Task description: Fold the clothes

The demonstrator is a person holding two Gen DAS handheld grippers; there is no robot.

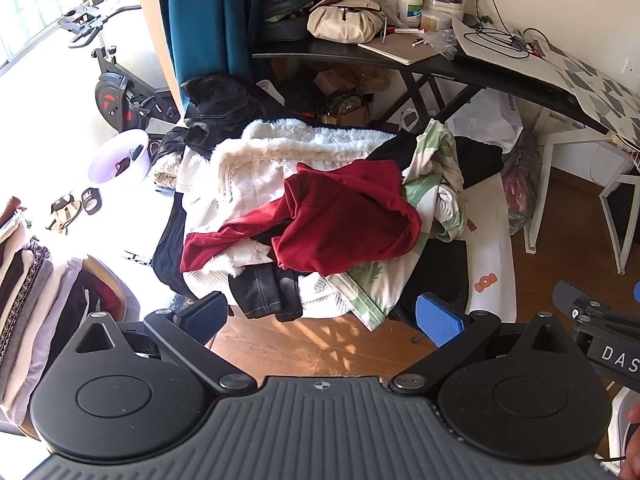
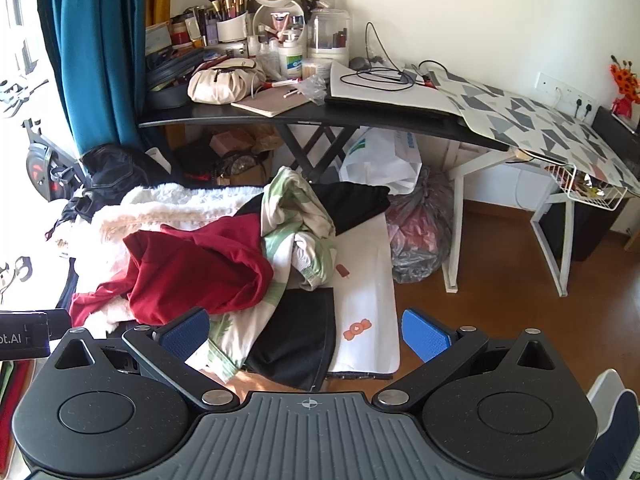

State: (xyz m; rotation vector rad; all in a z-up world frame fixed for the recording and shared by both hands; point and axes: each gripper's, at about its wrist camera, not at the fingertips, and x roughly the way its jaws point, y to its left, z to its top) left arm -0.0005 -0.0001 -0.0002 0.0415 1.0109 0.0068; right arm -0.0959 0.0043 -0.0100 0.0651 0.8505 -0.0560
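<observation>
Surface under clothes heap (image 1: 312, 208) fully buried; what carries it not determinable. Red garment (image 1: 340, 224) crumpled, type unreadable; its underside hidden. Folded stack (image 1: 28, 300) cropped at 9 o'clock edge of left wrist view. Right claw (image 1: 592, 320) cut off at 3 o'clock edge there. Left claw (image 2: 24, 332) cropped at 9 o'clock in right wrist view. Bottle labels on bench (image 2: 360, 116) too small to read.

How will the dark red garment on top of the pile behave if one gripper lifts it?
The red garment lies crumpled in soft folds, so it is probably floppy and will droop. Its sleeve trails across the white fluffy blanket, so it may drag. Both grippers, left and right, are open.
</observation>
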